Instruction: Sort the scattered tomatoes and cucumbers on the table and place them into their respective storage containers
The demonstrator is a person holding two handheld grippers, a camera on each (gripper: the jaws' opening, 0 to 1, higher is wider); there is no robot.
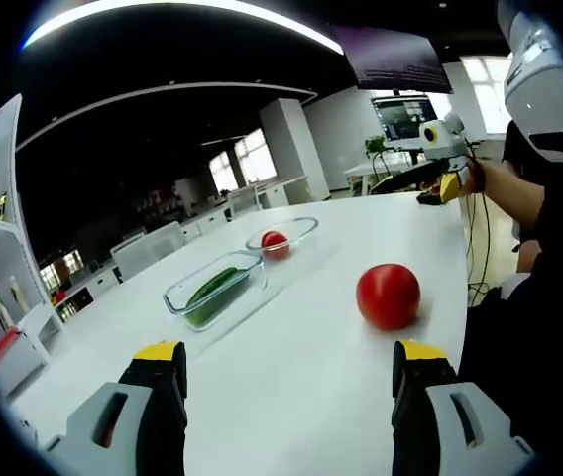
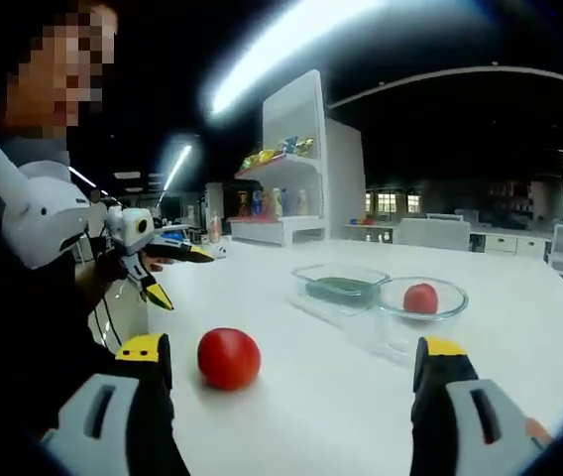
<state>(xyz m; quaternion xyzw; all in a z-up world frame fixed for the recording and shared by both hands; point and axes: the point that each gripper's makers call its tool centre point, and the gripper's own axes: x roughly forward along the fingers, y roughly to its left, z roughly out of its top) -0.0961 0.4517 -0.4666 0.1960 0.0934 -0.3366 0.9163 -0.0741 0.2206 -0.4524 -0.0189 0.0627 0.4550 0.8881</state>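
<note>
Red and round, a loose tomato sits on the white desk, apart from both containers; in the right gripper view the same tomato lies just beyond that tool's left jaw.

Further along the desk stand two clear containers, close beside each other. The rectangular container holds a green cucumber lying lengthwise inside it. The round glass bowl holds a second, smaller-looking tomato. From the right gripper view the rectangular container sits to the left of the bowl, with the bowl's tomato against its far side.

The left tool hangs above the desk with its yellow-tipped jaws spread wide and nothing between them. The right tool is likewise spread apart and empty over the desk. Each tool also appears in the other's view, held by the person at the desk's edge: the right tool in a hand, and the left tool with its jaws parted.

Behind the desk, a white shelf unit carries coloured bottles and packets, and a monitor stands on a far table.
</note>
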